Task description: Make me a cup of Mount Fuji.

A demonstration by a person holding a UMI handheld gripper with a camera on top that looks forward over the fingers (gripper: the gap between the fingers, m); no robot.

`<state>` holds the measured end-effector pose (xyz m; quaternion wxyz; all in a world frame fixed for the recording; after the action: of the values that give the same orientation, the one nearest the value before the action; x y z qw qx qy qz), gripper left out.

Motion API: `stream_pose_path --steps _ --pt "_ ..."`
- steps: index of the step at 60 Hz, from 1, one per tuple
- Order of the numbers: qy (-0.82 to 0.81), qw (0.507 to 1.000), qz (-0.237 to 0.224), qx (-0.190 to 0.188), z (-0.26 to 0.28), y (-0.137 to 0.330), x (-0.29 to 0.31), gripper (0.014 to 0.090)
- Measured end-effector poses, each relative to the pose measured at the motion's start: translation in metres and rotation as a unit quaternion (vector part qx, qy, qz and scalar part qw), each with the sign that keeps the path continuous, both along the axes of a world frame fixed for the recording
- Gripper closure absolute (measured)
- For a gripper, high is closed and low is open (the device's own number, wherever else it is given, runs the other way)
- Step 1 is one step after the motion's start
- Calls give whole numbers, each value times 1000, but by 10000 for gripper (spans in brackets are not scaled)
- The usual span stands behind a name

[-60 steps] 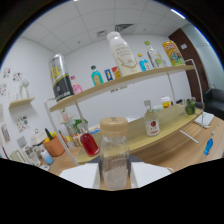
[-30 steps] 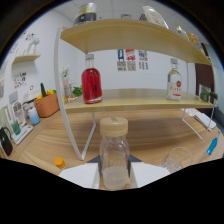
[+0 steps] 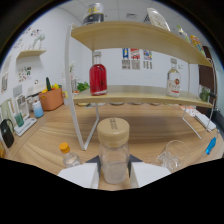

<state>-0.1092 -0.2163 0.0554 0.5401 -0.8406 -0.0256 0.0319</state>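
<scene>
While the hand-held gripper clamps a clear jar, a two-tier shelf stands beyond.
Both fingers press the wooden-lidded jar's sides; an empty glass rests nearby on the counter, a red bottle on the shelf.

A lidded jar stands clamped between the jaws on the near counter, a glass right, a small bottle left, and a shelf rack behind carrying two bottles.
</scene>
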Motion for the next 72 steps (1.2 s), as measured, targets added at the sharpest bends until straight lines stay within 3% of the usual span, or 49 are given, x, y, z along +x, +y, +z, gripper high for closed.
stream_pose_path --steps 2,6,12,27,40,51,56,61,72 --pt "2 1000 -1 -6 0 -3 1 595" --pt "7 1000 3 -14 1 -8 0 483" --pt "7 999 13 -30 9 -20 0 181" --pt "-9 999 -31 -21 85 -62 39 188" --pt "-34 995 -67 -63 124 -104 89 188" --pt "-8 994 -81 -76 207 -110 112 183" --pt "4 996 -76 -47 261 -98 115 190" --pt "3 997 -71 8 321 -74 120 188" --pt "-2 983 -50 179 414 -11 125 191"
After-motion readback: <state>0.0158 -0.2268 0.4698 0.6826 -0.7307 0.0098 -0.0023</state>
